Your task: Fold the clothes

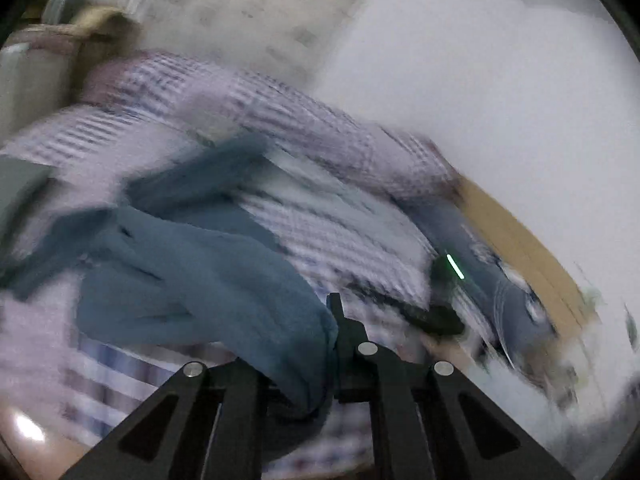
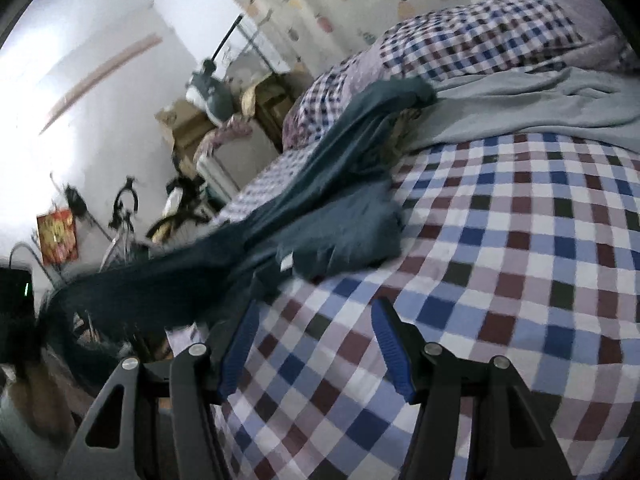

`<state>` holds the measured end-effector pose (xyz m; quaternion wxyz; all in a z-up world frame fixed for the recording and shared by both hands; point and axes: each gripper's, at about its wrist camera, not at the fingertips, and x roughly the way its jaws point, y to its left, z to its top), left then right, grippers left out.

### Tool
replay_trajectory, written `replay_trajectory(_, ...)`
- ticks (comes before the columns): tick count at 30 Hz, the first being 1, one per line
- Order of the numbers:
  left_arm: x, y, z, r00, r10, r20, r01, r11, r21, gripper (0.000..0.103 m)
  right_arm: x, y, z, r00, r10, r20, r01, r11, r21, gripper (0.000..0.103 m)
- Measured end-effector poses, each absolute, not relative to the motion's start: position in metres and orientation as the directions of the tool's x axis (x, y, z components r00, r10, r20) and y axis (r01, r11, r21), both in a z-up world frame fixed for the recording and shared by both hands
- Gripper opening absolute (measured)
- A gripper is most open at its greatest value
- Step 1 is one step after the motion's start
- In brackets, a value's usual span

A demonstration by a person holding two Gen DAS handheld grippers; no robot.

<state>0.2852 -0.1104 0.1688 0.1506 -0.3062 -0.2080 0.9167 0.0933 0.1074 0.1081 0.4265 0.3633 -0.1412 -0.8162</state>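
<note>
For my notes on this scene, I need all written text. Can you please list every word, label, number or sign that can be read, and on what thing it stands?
No text can be read in either view.
Red poster on the wall: gold marks, too blurred to read.
White tag on the teal garment: too small to read.
Left wrist view: motion blur, nothing legible.

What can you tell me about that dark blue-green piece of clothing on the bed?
The teal garment looks like soft, thin cloth, crumpled and not yet folded. Part of it lies in a wrinkled heap on the checkered bedsheet; one long stretch is pulled off toward the bed's edge. There the left gripper is shut on a bunched end of it. The right gripper is open beside it, holding nothing. A small pale tag shows near its hem.
</note>
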Motion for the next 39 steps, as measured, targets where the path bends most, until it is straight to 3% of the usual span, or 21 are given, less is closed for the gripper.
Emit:
replay_trajectory(4, 0.289, -0.027, 0.128, -0.607, 0.556, -0.568, -0.305, -0.823, -0.48, 0.008, 0.081, 0.123, 0.117, -0.404, -0.797, -0.449, 0.568, -0.604, 0.559, 0.067)
replay_trajectory(8, 0.304, 0.029, 0.082, -0.457, 0.609, -0.649, -0.376, -0.793, -0.479, 0.007, 0.07, 0.132, 0.124, -0.425, -0.789, -0.443, 0.552, -0.614, 0.565, 0.069)
replay_trajectory(12, 0.31, 0.045, 0.066, -0.396, 0.621, -0.676, -0.406, -0.779, -0.478, 0.007, 0.07, 0.125, 0.131, -0.398, -0.792, -0.462, 0.562, -0.609, 0.559, 0.071)
replay_trajectory(18, 0.318, 0.07, 0.041, -0.304, 0.632, -0.713, -0.447, -0.756, -0.479, 0.007, 0.09, 0.069, 0.137, -0.349, -0.781, -0.518, 0.683, -0.59, 0.43, 0.071)
replay_trajectory(24, 0.321, 0.069, 0.043, -0.305, 0.616, -0.726, -0.445, -0.766, -0.463, 0.007, 0.07, -0.001, 0.132, -0.334, -0.73, -0.597, 0.717, -0.608, 0.342, 0.071)
replay_trajectory(29, 0.324, 0.064, 0.048, -0.309, 0.619, -0.722, -0.435, -0.767, -0.471, 0.007, 0.037, -0.042, 0.12, -0.304, -0.696, -0.651, 0.683, -0.635, 0.361, 0.071)
replay_trajectory(32, 0.325, 0.059, 0.049, -0.31, 0.616, -0.724, -0.431, -0.77, -0.471, 0.007, 0.023, -0.06, 0.108, -0.256, -0.693, -0.674, 0.677, -0.626, 0.387, 0.057)
replay_trajectory(33, 0.325, 0.057, 0.05, -0.31, 0.615, -0.725, -0.43, -0.771, -0.47, 0.007, 0.022, -0.065, 0.105, -0.251, -0.683, -0.686, 0.68, -0.629, 0.377, 0.04)
replay_trajectory(34, 0.325, 0.055, 0.051, -0.311, 0.614, -0.726, -0.428, -0.772, -0.47, 0.007, 0.021, -0.07, 0.102, -0.247, -0.672, -0.698, 0.684, -0.631, 0.366, 0.01)
replay_trajectory(35, 0.325, 0.052, 0.051, -0.312, 0.612, -0.727, -0.423, -0.775, -0.47, 0.007, 0.02, -0.075, 0.099, -0.242, -0.661, -0.71, 0.687, -0.634, 0.355, 0.004)
replay_trajectory(39, 0.323, 0.039, 0.053, -0.318, 0.613, -0.723, -0.381, -0.781, -0.495, 0.007, 0.028, -0.055, 0.111, -0.353, -0.648, -0.675, 0.668, -0.68, 0.303, 0.003)
